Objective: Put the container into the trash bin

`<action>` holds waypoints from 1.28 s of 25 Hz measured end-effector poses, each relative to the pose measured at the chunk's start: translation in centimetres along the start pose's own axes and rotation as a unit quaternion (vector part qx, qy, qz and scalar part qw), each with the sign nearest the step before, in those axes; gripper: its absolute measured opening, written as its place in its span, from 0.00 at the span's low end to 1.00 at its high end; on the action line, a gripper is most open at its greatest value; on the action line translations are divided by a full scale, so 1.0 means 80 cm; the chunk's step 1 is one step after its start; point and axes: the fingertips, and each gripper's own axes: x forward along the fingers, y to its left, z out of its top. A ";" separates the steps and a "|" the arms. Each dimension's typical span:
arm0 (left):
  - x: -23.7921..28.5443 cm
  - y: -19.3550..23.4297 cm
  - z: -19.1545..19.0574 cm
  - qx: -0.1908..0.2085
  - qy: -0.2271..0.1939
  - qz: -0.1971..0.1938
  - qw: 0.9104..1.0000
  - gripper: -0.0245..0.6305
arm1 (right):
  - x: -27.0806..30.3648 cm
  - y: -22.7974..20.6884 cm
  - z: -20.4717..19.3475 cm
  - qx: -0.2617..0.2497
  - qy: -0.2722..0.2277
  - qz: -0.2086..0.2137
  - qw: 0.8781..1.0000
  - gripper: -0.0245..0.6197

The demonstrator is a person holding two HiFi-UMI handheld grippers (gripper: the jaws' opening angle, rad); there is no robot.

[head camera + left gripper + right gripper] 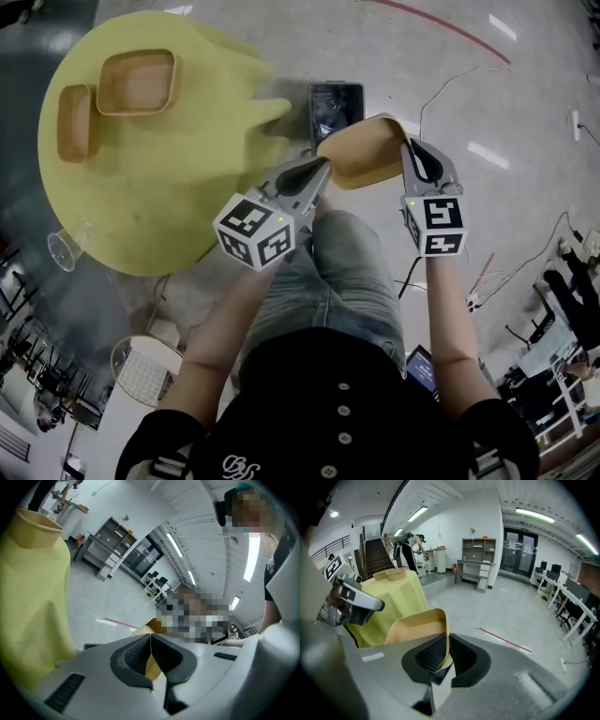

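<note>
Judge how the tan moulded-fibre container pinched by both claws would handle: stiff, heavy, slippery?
The tan moulded-fibre container is probably light: thin rim pinches by the left claw and right claw carry it. It shows no sag, so it is likely fairly stiff. Its matte surface looks unlikely to slip.

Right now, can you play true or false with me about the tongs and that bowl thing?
1. The left tongs and the right tongs both pinch the tan container. True.
2. The tan container is already inside the trash bin. False: it is held up in the air, not in the bin.
3. A square container and a narrow container sit on the yellow table. True.
4. The right tongs are wide open. False: they are shut on the tan container's rim.
</note>
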 end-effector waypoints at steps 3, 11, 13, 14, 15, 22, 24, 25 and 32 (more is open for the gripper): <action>0.013 -0.002 -0.009 -0.007 0.000 0.001 1.000 0.06 | 0.003 -0.005 -0.004 -0.033 0.004 -0.004 0.999 0.07; 0.034 0.011 -0.037 -0.025 0.015 0.007 1.000 0.06 | 0.044 -0.005 -0.018 -0.109 0.014 -0.010 0.994 0.07; 0.039 0.016 -0.044 -0.027 0.019 0.009 0.999 0.06 | 0.055 -0.002 -0.023 -0.127 0.019 -0.007 0.992 0.07; 0.041 0.019 -0.046 -0.029 0.021 0.009 0.999 0.06 | 0.060 -0.001 -0.025 -0.135 0.021 -0.006 0.991 0.07; 0.044 0.023 -0.049 -0.031 0.023 0.011 0.999 0.06 | 0.066 0.001 -0.028 -0.143 0.023 -0.005 0.989 0.07; 0.058 0.059 -0.068 -0.036 0.034 0.035 0.998 0.06 | 0.104 0.004 -0.050 -0.199 0.041 -0.009 0.979 0.07; 0.062 0.067 -0.073 -0.033 0.036 0.043 0.998 0.06 | 0.114 0.004 -0.058 -0.214 0.047 -0.012 0.976 0.07; 0.064 0.070 -0.075 -0.031 0.037 0.046 0.998 0.06 | 0.118 0.005 -0.061 -0.221 0.049 -0.014 0.974 0.07; 0.079 0.089 -0.102 -0.020 0.061 0.057 0.996 0.06 | 0.150 0.017 -0.091 -0.257 0.061 -0.001 0.965 0.07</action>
